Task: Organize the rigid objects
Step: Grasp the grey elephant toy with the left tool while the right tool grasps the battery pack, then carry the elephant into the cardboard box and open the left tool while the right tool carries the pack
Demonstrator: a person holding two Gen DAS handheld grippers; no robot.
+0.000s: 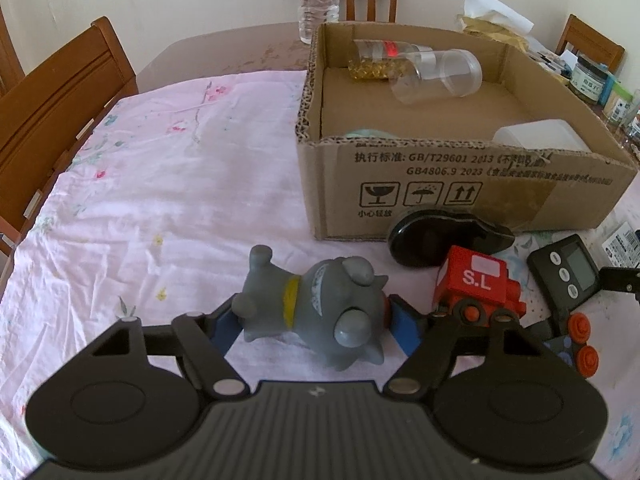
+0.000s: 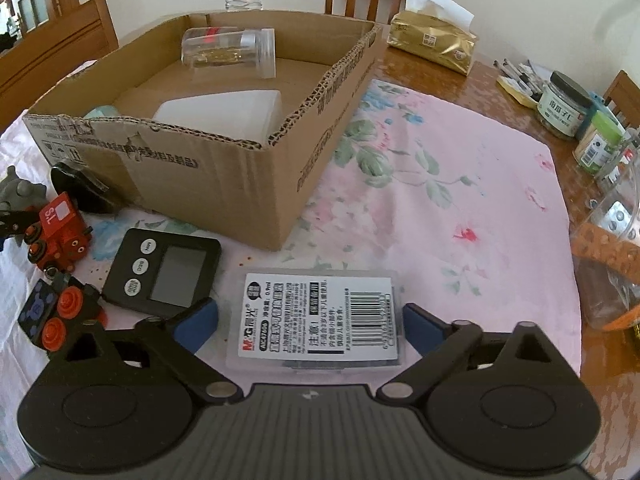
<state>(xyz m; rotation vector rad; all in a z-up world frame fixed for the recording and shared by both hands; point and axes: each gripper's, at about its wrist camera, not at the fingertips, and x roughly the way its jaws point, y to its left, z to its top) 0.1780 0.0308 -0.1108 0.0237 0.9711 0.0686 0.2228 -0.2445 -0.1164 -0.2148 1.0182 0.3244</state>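
Note:
A grey rubber animal toy (image 1: 320, 312) lies on its side on the pink flowered cloth (image 1: 160, 200). My left gripper (image 1: 313, 314) is around it, with one blue pad against its legs and the other against its head. In the right wrist view a flat clear plastic case with a barcode label (image 2: 320, 320) lies on the cloth between the fingers of my right gripper (image 2: 310, 314). The right pad sits at the case's edge and a small gap shows at the left pad. The open cardboard box (image 1: 460, 184) (image 2: 200, 184) stands just beyond both.
Between the grippers lie a red toy train (image 1: 480, 284) (image 2: 60, 228), a black timer (image 1: 568, 276) (image 2: 164, 272), a glossy black object (image 1: 440, 236) and a blue block with orange wheels (image 2: 52, 316). The box holds clear jars (image 1: 436, 76) and a white tub (image 2: 224, 112). Jars (image 2: 564, 104) crowd the table's right edge.

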